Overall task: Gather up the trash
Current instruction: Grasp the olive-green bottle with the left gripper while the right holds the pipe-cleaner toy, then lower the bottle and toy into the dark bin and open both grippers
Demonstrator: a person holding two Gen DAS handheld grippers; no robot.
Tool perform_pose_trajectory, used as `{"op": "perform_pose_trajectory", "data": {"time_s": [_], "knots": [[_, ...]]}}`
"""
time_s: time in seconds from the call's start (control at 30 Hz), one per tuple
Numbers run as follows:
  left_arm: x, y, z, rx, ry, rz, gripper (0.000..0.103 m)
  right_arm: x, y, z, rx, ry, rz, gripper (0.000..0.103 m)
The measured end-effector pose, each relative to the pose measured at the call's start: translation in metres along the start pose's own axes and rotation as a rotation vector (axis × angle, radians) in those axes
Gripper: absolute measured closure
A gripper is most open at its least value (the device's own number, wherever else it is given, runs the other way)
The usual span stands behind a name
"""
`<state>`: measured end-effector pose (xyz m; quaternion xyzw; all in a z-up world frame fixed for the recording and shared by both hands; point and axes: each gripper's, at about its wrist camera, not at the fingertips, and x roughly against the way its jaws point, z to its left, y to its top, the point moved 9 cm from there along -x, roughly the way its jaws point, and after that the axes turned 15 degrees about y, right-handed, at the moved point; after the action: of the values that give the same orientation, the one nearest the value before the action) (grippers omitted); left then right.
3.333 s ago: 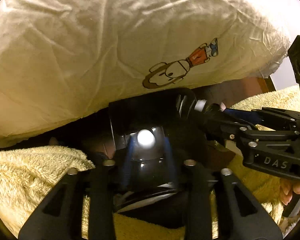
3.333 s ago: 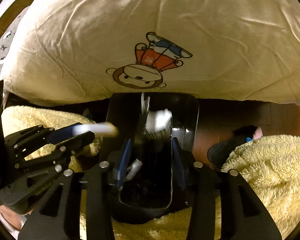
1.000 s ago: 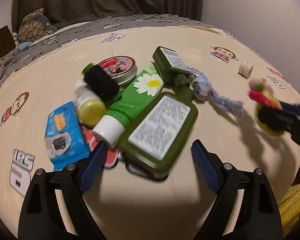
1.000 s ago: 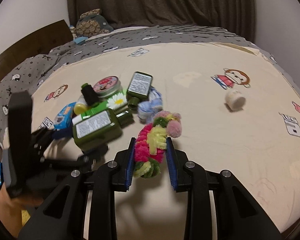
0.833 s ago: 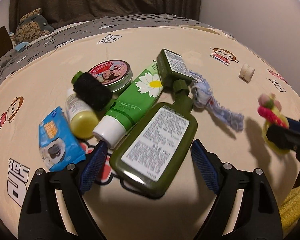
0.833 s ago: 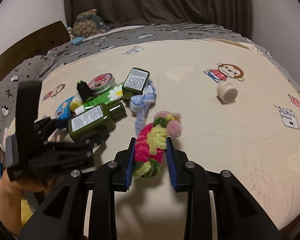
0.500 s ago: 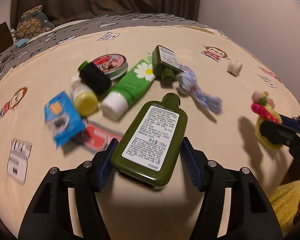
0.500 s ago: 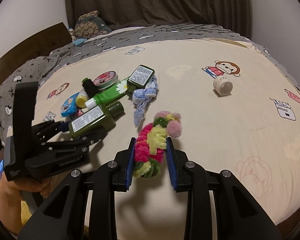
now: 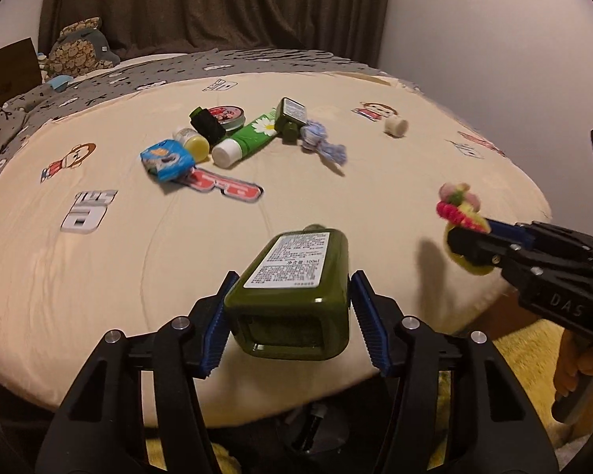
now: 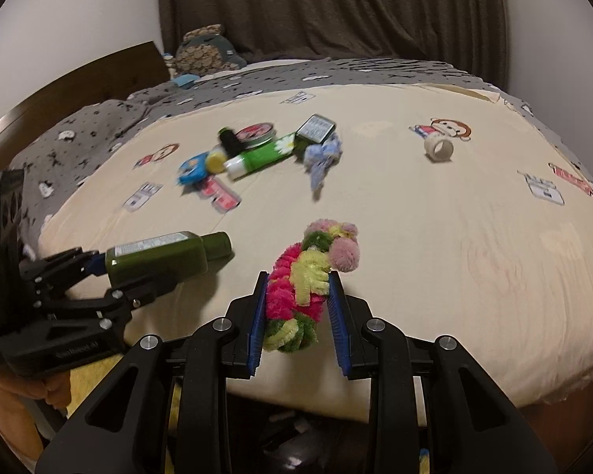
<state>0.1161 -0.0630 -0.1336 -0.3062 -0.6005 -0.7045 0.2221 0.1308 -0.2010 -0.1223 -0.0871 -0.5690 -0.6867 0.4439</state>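
Observation:
My left gripper (image 9: 288,316) is shut on a dark green bottle (image 9: 292,276) with a white label, held above the near edge of the bed; it also shows in the right wrist view (image 10: 166,254). My right gripper (image 10: 296,312) is shut on a fuzzy pink, yellow and green pipe-cleaner bundle (image 10: 308,276), seen at the right of the left wrist view (image 9: 460,207). On the cream bedsheet (image 9: 99,276) lies a cluster: green tube (image 9: 249,138), small green bottle (image 9: 290,116), blue packet (image 9: 166,158), red tin (image 9: 229,115), blue-white cloth (image 9: 322,144).
A small white roll (image 10: 439,148) lies alone at the right of the bed. A dark bin opening (image 10: 296,434) sits below the bed edge, beside yellow fluffy fabric (image 9: 533,355). A grey patterned blanket (image 10: 99,126) and a headboard lie at the left.
The left gripper closed on the dark green bottle and lifted it back from the cluster toward the bed edge. The right gripper kept its pipe-cleaner bundle and also drew back.

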Motion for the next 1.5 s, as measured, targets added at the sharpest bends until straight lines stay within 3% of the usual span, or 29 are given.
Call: {"op": "perform_pose_trajectory", "data": {"time_s": [0.3, 0.8, 1.17, 1.4, 1.5], "knots": [[0.032, -0.055, -0.013, -0.041, -0.029, 0.036, 0.051, 0.012, -0.056, 0.024, -0.026, 0.067, 0.068, 0.073], [-0.007, -0.155, -0.034, -0.102, -0.065, 0.27, 0.052, -0.034, -0.153, 0.013, -0.186, 0.099, 0.293, 0.073], [-0.042, -0.199, -0.046, -0.143, -0.093, 0.427, 0.051, -0.059, -0.194, -0.001, -0.277, 0.096, 0.424, 0.073], [-0.049, -0.205, -0.049, -0.157, -0.096, 0.466, 0.051, -0.065, -0.196, -0.001, -0.306, 0.095, 0.452, 0.069], [-0.052, -0.203, -0.047, -0.156, -0.088, 0.467, 0.048, -0.064, -0.19, -0.004, -0.314, 0.087, 0.441, 0.063]]}}
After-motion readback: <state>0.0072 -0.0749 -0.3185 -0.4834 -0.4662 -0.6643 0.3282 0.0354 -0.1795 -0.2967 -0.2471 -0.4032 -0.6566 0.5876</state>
